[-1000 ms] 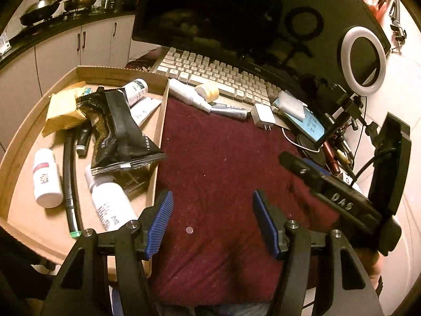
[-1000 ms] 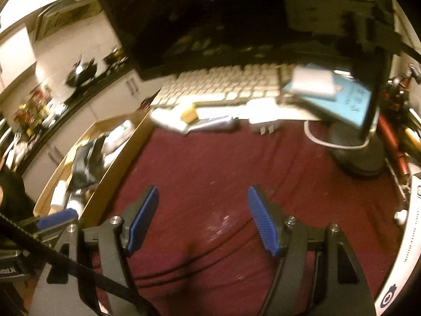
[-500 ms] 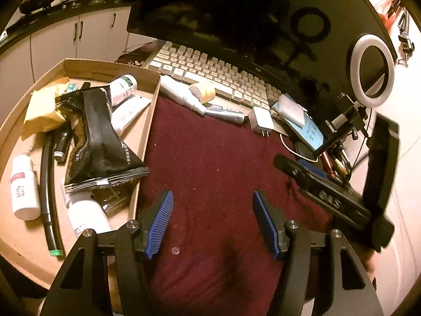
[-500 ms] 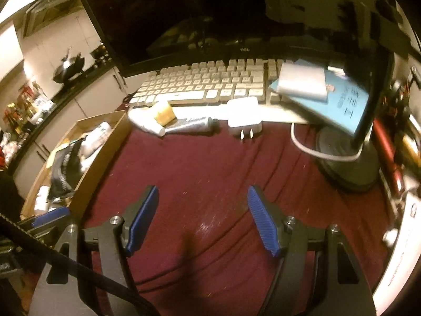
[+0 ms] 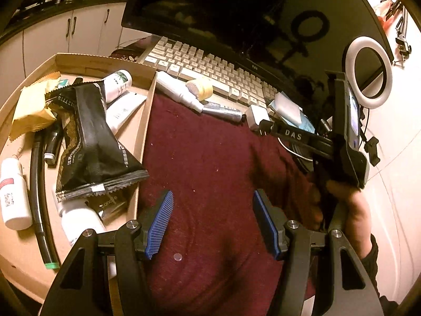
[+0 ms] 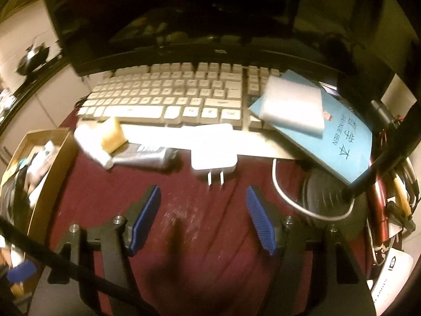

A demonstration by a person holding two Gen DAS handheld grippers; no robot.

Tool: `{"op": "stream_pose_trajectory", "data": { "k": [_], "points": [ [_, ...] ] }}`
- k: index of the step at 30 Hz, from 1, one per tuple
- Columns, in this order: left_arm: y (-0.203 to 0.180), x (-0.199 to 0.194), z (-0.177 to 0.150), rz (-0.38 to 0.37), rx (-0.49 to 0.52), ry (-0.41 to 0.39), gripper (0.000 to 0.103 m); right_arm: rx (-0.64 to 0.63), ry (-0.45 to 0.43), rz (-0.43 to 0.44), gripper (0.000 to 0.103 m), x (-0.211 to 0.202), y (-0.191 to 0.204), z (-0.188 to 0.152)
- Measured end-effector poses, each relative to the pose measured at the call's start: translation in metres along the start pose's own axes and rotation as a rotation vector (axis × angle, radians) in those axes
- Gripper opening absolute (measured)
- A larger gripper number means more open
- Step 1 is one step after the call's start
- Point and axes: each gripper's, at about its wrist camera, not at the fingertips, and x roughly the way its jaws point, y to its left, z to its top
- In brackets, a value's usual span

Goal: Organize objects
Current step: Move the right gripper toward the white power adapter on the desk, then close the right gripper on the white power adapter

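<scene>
Both my claws hung open and empty above the maroon cloth (image 5: 210, 163), the loose things lined along its far edge.

My right gripper (image 6: 202, 213) had just been narrowing its jaws a little, with nothing between them; the white plug charger (image 6: 213, 155) lay just beyond its blue pads (image 6: 259, 221), prongs toward me. To the charger's left a silver tube (image 6: 147, 154), a white bottle (image 6: 90, 144) and a roll of yellow tape (image 6: 113, 131) lay touching one another against the keyboard (image 6: 168, 97). A white block (image 6: 293, 108) rested on a blue booklet (image 6: 342, 142) at the keyboard's right end. My left gripper (image 5: 211, 221) stood spread over bare cloth near the front edge. The cardboard tray (image 5: 143, 131) bordered the cloth's left edge, holding a black pouch (image 5: 92, 142), a yellow packet (image 5: 31, 108), white bottles (image 5: 11, 194) and a black tube (image 5: 36, 197).
</scene>
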Motion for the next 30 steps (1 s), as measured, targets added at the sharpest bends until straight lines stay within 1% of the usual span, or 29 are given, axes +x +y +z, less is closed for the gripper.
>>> {"op": "stream_pose_trajectory", "data": {
  "k": [4, 6, 8, 10, 12, 14, 16, 17, 18, 19, 22, 27, 30],
  "points": [
    [0.005, 0.001, 0.004, -0.005, -0.011, -0.004, 0.057, -0.001, -0.023, -0.053, 0.067, 0.003, 0.000, 0.013],
    [0.008, 0.002, 0.005, -0.007, -0.019, -0.001, 0.057, -0.008, -0.020, -0.066, 0.067, 0.009, 0.001, 0.019],
    [0.009, 0.003, 0.007, -0.007, -0.022, -0.004, 0.057, -0.022, -0.017, -0.103, 0.067, 0.017, 0.002, 0.022],
    [0.009, 0.003, 0.008, -0.008, -0.023, -0.006, 0.057, -0.030, -0.016, -0.099, 0.067, 0.025, 0.003, 0.025],
    [0.008, 0.003, 0.009, -0.006, -0.021, -0.007, 0.057, -0.028, 0.008, -0.104, 0.067, 0.035, 0.004, 0.026],
    [0.007, 0.003, 0.008, -0.006, -0.022, -0.006, 0.057, -0.025, 0.029, -0.088, 0.067, 0.043, 0.003, 0.027],
    [0.006, 0.004, 0.008, -0.004, -0.017, -0.002, 0.057, -0.029, 0.043, -0.101, 0.067, 0.049, 0.003, 0.026],
    [0.005, 0.004, 0.007, -0.001, -0.014, 0.000, 0.057, -0.034, 0.045, -0.107, 0.065, 0.050, 0.002, 0.025],
    [0.004, 0.004, 0.007, 0.001, -0.012, 0.001, 0.057, -0.036, 0.048, -0.103, 0.052, 0.050, 0.002, 0.023],
    [0.003, 0.003, 0.006, 0.001, -0.011, 0.002, 0.057, -0.029, 0.060, -0.084, 0.044, 0.050, 0.001, 0.022],
    [-0.001, -0.001, 0.005, 0.004, -0.008, -0.002, 0.057, -0.015, 0.073, -0.057, 0.044, 0.042, 0.002, 0.012],
    [-0.008, -0.007, 0.003, 0.002, -0.005, -0.010, 0.057, 0.042, 0.094, 0.031, 0.044, 0.020, 0.009, -0.014],
    [-0.010, -0.009, 0.003, 0.000, -0.011, -0.007, 0.057, 0.045, 0.100, 0.081, 0.044, 0.003, 0.020, -0.032]
  ]
}}
